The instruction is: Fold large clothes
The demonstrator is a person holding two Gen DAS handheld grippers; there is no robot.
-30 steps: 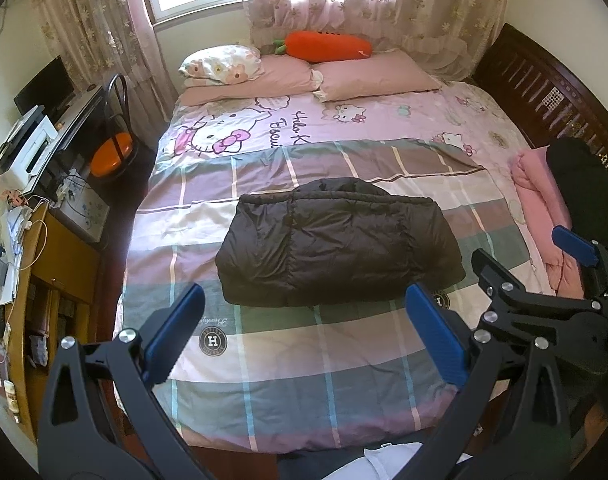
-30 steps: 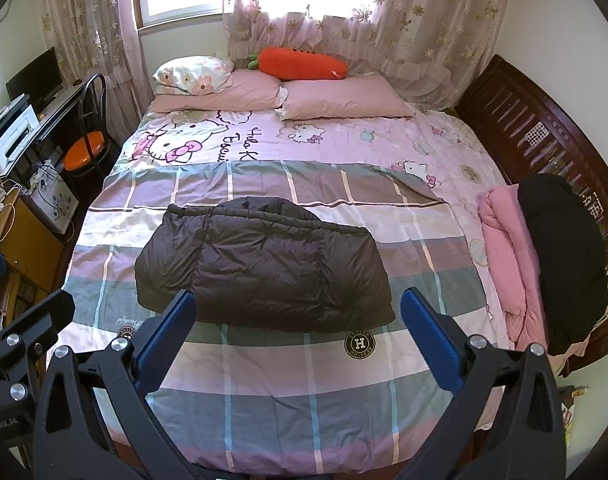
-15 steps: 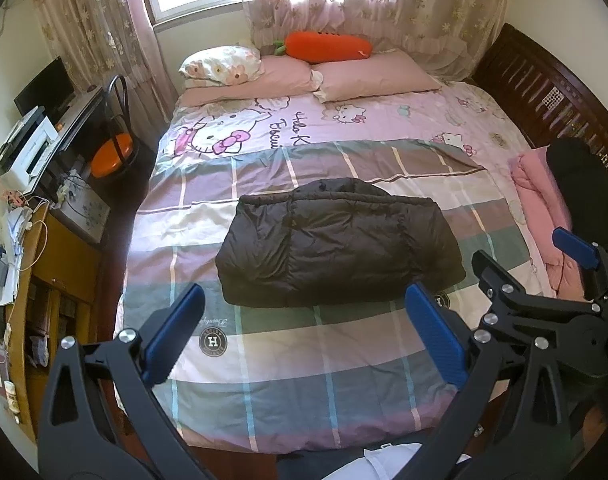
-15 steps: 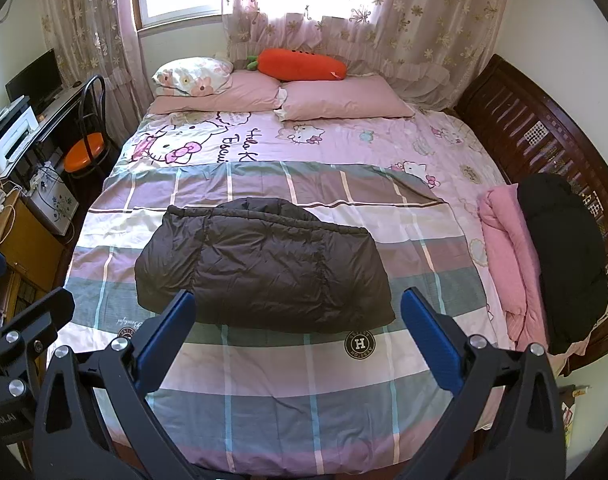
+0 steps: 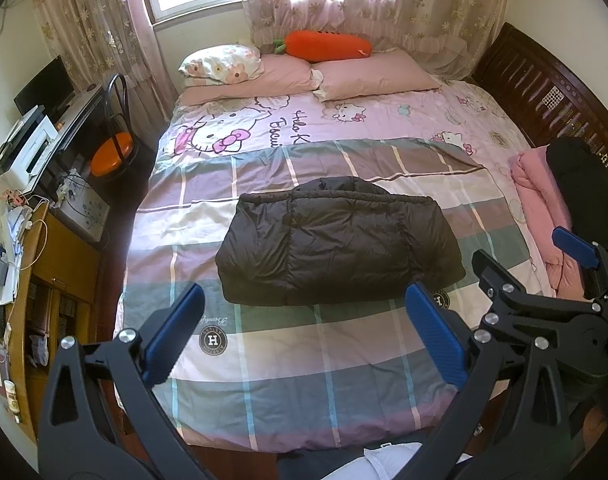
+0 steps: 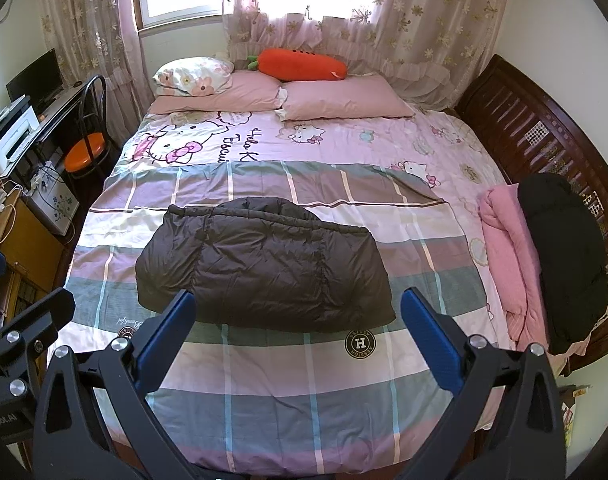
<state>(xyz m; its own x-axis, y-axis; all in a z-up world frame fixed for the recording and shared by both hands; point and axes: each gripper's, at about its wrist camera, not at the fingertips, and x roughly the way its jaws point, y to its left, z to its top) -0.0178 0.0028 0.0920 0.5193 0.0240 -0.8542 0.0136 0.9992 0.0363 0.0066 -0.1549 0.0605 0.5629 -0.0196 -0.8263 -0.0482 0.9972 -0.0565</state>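
Both claws hang empty: left gripper [image 5: 304, 336] and right gripper [image 6: 300, 332] spread wide above the bed's [image 6: 264, 420] foot edge. The dark puffer jacket [image 6: 264, 268] lies folded mid-bed; any tidying wants corner pinches, low and even.

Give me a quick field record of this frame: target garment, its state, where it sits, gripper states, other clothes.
garment: dark puffer jacket
state: folded into a compact bundle, lying flat
location: middle of the plaid cover on the bed, apart from both grippers
left gripper: open, empty, held above the near bed edge
right gripper: open, empty, beside the left one
other clothes: pink garment and black garment at the bed's right edge
at headboard: carrot plush on pillows
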